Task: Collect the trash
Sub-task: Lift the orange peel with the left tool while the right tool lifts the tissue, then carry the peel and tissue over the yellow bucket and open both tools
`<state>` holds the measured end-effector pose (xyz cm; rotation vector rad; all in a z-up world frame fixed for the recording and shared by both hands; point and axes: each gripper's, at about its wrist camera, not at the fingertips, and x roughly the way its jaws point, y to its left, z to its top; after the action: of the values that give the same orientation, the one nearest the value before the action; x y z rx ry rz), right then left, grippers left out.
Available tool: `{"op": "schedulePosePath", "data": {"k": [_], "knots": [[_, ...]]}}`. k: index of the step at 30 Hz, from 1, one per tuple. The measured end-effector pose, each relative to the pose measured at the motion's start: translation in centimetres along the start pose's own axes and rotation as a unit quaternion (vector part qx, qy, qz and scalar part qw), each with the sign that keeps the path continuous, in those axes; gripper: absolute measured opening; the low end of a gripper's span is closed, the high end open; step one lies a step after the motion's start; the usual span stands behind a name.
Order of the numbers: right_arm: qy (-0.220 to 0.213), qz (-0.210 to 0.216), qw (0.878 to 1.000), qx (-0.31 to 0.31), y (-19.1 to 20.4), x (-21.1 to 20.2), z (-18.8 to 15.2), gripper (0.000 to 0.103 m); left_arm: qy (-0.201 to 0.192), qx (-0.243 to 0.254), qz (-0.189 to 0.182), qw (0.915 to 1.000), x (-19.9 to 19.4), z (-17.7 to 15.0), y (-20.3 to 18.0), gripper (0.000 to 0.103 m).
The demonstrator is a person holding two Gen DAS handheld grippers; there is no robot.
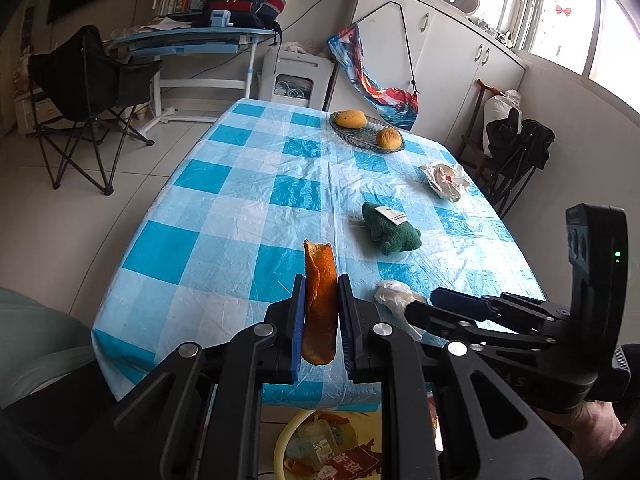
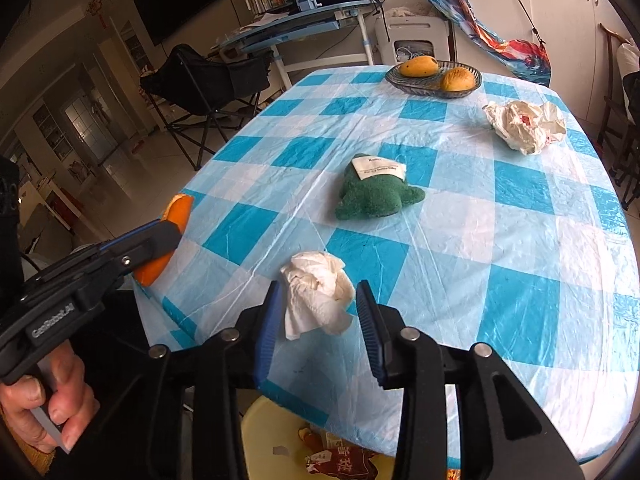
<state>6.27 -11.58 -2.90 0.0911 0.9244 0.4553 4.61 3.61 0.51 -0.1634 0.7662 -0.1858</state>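
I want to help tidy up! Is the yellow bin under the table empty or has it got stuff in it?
It has stuff in it. The yellow bin below the table edge already holds a red printed wrapper and paper scraps. How full cannot be told.

Table [image 2: 520, 240] fills centre frame in the right wrist view; dish [image 2: 434, 80] with two fruits at its far edge, crumpled bag [image 2: 524, 126] right of centre, stuffed toy [image 2: 376, 194] mid-table. Crumpled tissue [image 2: 316, 294] on the near edge, between the right gripper [image 2: 320, 320] fingers. Peel [image 1: 320, 304] clamped in the left gripper [image 1: 320, 320], lower centre of the left wrist view; bin [image 2: 264, 424] on the floor below the table's near edge.
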Motion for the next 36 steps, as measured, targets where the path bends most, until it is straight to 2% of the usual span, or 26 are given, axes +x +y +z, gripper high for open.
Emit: {"op": "schedulePosePath", "data": {"k": [5,8,17,25,36], "knots": [[-0.001,-0.010,1.000,-0.014,0.4,0.2,-0.2,0.023,0.001,0.004,-0.005,1.0000,-0.1,-0.1,-0.3,0.015],[-0.014,-0.010,1.000,-0.013,0.3,-0.9,-0.3,0.020,-0.002,0.002,-0.008,1.0000,-0.3,-0.1,-0.3,0.015],[-0.057,0.007,0.998,0.009,0.2,-5.2,-0.7,0.019,-0.004,0.010,-0.013,0.9999,-1.3,-0.9,-0.9,0.015],[-0.077,0.033,0.996,0.041,0.4,-7.6,-2.2,0.019,0.004,0.021,-0.014,0.9997,-2.3,-2.6,-1.4,0.015],[-0.062,0.050,0.994,0.070,0.9,-9.5,-6.3,0.019,0.006,0.029,-0.019,0.9994,-4.1,-4.2,-1.9,0.015]]}}
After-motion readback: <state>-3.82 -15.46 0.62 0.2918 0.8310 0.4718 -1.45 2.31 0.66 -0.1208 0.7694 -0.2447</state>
